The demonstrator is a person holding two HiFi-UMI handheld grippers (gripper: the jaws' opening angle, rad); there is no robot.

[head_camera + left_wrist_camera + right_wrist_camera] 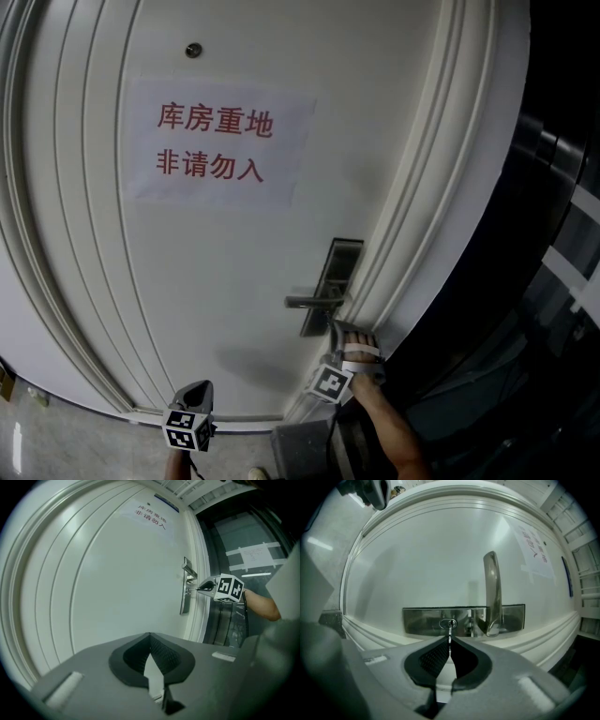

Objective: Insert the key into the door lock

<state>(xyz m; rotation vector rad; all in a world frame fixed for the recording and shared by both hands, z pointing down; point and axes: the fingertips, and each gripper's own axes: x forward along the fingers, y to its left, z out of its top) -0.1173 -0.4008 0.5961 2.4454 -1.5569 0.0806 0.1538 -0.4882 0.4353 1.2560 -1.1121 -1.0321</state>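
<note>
The white door carries a metal lock plate with a lever handle and a round keyhole. My right gripper is shut on a small metal key, held straight at the plate. The key's tip meets the keyhole; how deep it sits I cannot tell. In the head view this gripper is just below the lock plate. The left gripper view shows the right gripper at the lock plate from the side. My left gripper hangs back from the door, shut and empty, low in the head view.
A paper sign with red print is stuck on the door above the lock. A moulded door frame runs beside the lock. To its right is a dark glass wall with taped papers. The floor shows at the lower left.
</note>
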